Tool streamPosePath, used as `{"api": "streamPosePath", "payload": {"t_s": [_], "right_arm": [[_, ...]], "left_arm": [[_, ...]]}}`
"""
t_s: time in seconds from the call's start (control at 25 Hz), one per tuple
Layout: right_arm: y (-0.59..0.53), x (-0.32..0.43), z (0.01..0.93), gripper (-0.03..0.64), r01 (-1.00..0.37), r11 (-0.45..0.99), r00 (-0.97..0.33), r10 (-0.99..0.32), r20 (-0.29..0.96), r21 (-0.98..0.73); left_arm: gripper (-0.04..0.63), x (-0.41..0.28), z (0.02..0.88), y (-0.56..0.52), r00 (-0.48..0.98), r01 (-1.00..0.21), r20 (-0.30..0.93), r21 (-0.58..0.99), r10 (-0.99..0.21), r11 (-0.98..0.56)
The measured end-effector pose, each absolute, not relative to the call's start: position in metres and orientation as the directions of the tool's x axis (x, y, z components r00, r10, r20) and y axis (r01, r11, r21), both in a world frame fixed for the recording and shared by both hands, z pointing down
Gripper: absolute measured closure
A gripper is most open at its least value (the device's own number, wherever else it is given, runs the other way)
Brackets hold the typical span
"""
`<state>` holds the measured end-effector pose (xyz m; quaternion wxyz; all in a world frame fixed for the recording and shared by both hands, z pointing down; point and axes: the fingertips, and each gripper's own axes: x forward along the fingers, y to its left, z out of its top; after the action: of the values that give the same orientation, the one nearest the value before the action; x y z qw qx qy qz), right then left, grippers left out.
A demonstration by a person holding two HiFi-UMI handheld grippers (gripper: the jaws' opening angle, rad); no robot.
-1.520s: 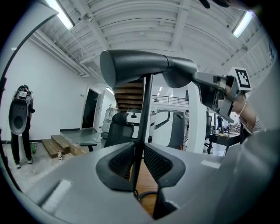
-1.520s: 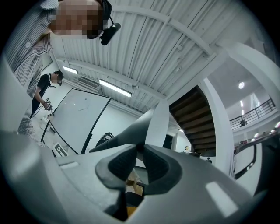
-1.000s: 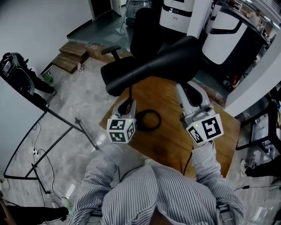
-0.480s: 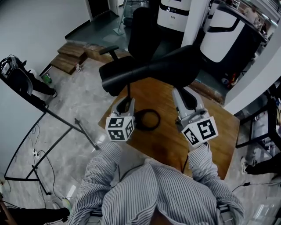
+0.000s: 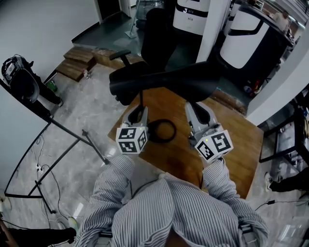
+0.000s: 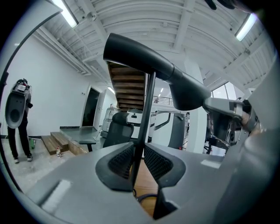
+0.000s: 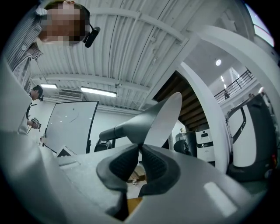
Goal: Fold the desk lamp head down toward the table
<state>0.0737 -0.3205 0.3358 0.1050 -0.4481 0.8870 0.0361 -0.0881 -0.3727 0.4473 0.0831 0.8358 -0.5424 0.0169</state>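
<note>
The black desk lamp's long head [image 5: 183, 79] stretches across the wooden table [image 5: 193, 154], carried on a thin pole [image 5: 141, 101] that rises from a ring base [image 5: 163, 131]. My left gripper [image 5: 137, 113] is shut on the pole; the left gripper view shows the pole [image 6: 146, 113] pinched between the pads of that gripper [image 6: 138, 159], with the head [image 6: 148, 61] above. My right gripper [image 5: 197, 108] is shut on the head's right end. In the right gripper view the head's thin rim [image 7: 153, 122] is clamped at the tips of this gripper [image 7: 140, 164].
A black office chair [image 5: 157, 34] stands just beyond the table's far edge. A tripod stand [image 5: 63, 130] is on the floor at the left, near wooden steps [image 5: 79, 60]. White machines [image 5: 193, 14] line the back. A person [image 6: 17, 113] stands far left.
My right gripper has come down and a little leftward with the lamp head, which now lies flatter over the table. The left gripper has stayed on the pole.
</note>
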Motion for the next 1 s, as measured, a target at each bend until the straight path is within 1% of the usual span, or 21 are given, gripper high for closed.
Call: {"api": "streamPosePath", "payload": {"t_s": [0.4, 0.68, 1.0], "right_arm": [[-0.32, 0.056, 0.384, 0.603, -0.762, 0.624, -0.608, -0.781, -0.14, -0.173], [-0.321, 0.042, 0.402, 0.604, -0.729, 0.625, -0.614, -0.778, -0.135, -0.279], [-0.321, 0.027, 0.418, 0.609, -0.725, 0.64, -0.648, -0.759, -0.065, -0.253]], "left_arm": [[0.538, -0.089, 0.454, -0.367, 0.402, -0.912, 0.133, 0.142, -0.906, -0.384], [0.539, -0.092, 0.457, -0.366, 0.393, -0.916, 0.138, 0.149, -0.909, -0.373], [0.538, -0.092, 0.455, -0.367, 0.385, -0.918, 0.139, 0.161, -0.913, -0.362]]}}
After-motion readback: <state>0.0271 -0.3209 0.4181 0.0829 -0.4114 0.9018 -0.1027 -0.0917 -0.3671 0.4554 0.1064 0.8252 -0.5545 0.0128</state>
